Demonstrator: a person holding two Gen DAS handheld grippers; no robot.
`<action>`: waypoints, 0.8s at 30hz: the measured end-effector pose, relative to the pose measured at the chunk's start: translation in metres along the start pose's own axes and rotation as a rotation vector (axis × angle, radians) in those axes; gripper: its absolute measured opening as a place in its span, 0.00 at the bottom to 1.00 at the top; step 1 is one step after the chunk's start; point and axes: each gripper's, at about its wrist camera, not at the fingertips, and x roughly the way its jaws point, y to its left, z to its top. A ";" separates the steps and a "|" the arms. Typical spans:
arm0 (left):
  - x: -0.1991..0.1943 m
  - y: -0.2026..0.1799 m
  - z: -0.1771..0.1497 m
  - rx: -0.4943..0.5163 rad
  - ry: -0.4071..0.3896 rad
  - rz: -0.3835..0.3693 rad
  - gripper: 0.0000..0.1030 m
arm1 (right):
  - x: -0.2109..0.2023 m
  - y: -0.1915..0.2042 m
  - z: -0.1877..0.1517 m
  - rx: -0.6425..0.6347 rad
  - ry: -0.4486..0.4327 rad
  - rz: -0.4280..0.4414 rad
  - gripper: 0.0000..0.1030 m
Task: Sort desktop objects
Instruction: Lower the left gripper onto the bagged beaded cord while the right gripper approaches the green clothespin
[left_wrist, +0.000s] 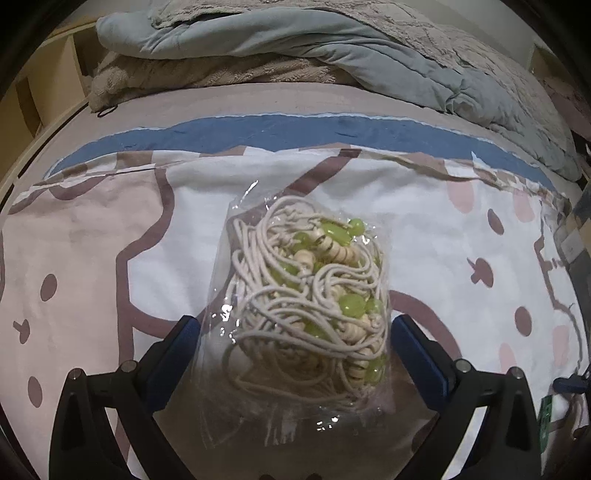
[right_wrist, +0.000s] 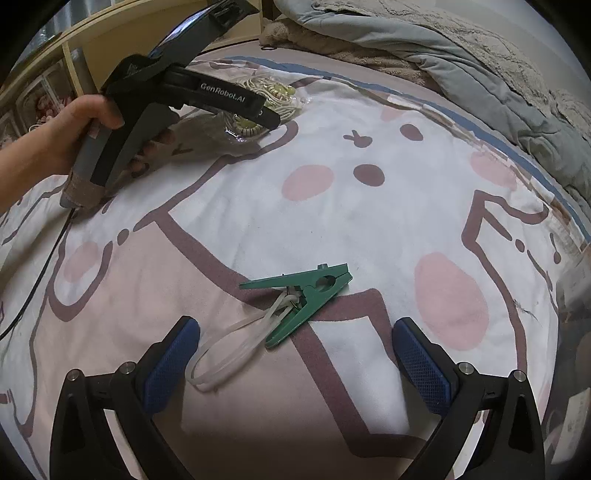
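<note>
Left gripper (left_wrist: 295, 328): 2 jaws spread wide, straddling a clear bag of cord and green beads (left_wrist: 310, 295) lying on the cartoon bedsheet (left_wrist: 92, 229). Contact with the pads is unclear. Right gripper (right_wrist: 295, 332): jaws apart, empty, hovering near a green clothespin (right_wrist: 306, 295) with a clear loop (right_wrist: 229, 354), also on the bedsheet.

Glossy clear plastic bag (left_wrist: 295, 314), matt cloth sheet (right_wrist: 369, 221)

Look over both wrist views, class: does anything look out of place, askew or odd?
Nothing is spilled or broken. The green clothespin lies on its side on the bedsheet, a clear loop trailing from it. The bag of cord and beads sits crumpled between the open left gripper fingers.
</note>
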 end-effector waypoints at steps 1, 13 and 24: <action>0.000 0.000 -0.001 0.005 -0.002 -0.001 1.00 | -0.001 0.000 0.001 0.004 0.006 -0.005 1.00; -0.018 -0.008 0.004 0.089 -0.036 -0.017 1.00 | -0.016 -0.015 0.018 0.091 -0.029 0.028 0.80; -0.004 -0.020 0.000 0.194 0.018 0.078 1.00 | -0.009 -0.008 0.016 0.045 0.017 0.021 0.48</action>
